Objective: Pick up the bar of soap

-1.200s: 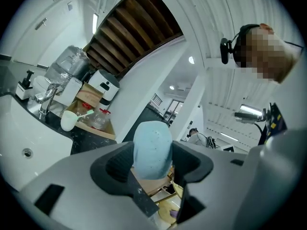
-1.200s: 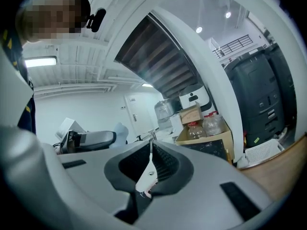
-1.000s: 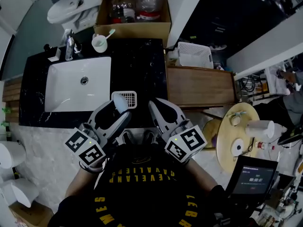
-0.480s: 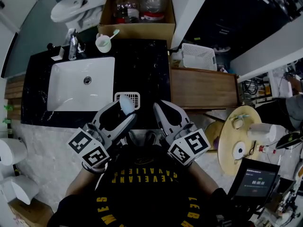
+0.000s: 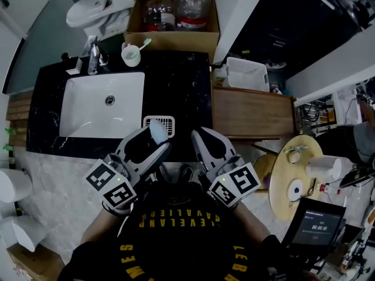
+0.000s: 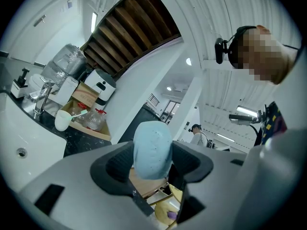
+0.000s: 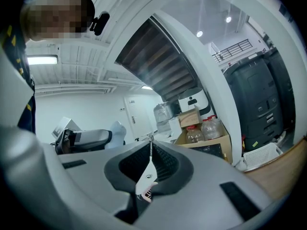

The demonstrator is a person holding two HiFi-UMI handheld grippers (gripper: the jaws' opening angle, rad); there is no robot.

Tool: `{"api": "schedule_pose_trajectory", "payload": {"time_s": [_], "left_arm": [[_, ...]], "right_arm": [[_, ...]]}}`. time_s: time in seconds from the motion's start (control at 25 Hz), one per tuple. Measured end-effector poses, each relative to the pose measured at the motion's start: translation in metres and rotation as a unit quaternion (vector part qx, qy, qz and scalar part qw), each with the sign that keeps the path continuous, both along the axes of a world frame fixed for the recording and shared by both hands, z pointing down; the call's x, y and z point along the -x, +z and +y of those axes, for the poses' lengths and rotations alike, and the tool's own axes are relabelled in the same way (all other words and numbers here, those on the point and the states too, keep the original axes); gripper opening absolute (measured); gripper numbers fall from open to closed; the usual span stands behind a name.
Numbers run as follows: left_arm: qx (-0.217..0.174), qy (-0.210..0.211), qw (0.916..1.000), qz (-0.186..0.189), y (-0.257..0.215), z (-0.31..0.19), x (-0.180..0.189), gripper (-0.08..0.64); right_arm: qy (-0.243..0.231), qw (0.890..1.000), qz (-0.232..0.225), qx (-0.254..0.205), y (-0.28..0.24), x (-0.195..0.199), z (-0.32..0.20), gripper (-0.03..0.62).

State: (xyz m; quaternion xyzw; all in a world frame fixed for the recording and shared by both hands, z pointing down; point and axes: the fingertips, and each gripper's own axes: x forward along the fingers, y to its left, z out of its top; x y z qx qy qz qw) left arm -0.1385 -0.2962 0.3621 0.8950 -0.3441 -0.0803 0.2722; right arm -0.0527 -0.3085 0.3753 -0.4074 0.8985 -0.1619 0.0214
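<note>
Presently, the left claw (image 6: 151, 163) is found clamped on the bar of soap (image 6: 152, 145), a pale blue bar gripped across its sides; it is seen over the white slotted dish (image 5: 167, 120) on the black surface (image 5: 176, 86), right of the sink (image 5: 88, 107); the pick-up is judged essentially complete; a steady, unrelaxed grip is called for next, the bar being likely slippery; the right claw (image 7: 150, 159) is closed on nothing.

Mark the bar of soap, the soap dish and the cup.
bar of soap (image 6: 152, 150): left gripper view, centre of its blue face.
soap dish (image 5: 168, 122): head view, slotted right side.
cup (image 5: 130, 55): head view, its body.
</note>
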Motion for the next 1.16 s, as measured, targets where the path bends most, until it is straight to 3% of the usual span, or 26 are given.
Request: {"api": "schedule_pose_trajectory", "payload": {"time_s": [1.16], "left_arm": [[0.004, 0.003, 1.0, -0.006, 0.0024, 0.0002, 0.0001, 0.265]], "right_arm": [[0.0, 1.0, -0.002, -0.002, 0.0006, 0.0009, 0.0038, 0.025]]}}
